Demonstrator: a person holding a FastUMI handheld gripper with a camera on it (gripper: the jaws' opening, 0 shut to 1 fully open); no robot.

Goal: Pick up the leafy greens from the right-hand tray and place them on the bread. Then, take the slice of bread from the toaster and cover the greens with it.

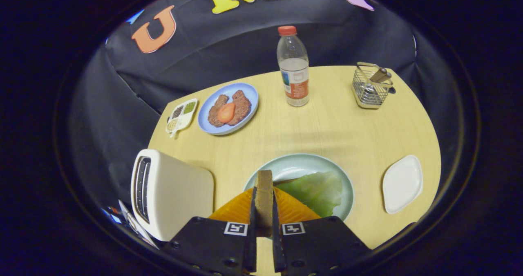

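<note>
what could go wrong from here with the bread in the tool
1. The tool is shut on the bread slice held on edge; released like that, it may topple off the leafy greens rather than lie flat.
2. The greens sit toward one side of the green plate, so the slice could cover them only partly.
3. The toaster stands close beside the tool; a swing that way might bump it.

The claw (264, 210) ends in two broad, flat, angular housing blocks set side by side, each carrying a small square black-and-white coded marker near its inner top corner. Round screw heads dot the blocks' faces. Two thin upright plates form its fingers.
</note>
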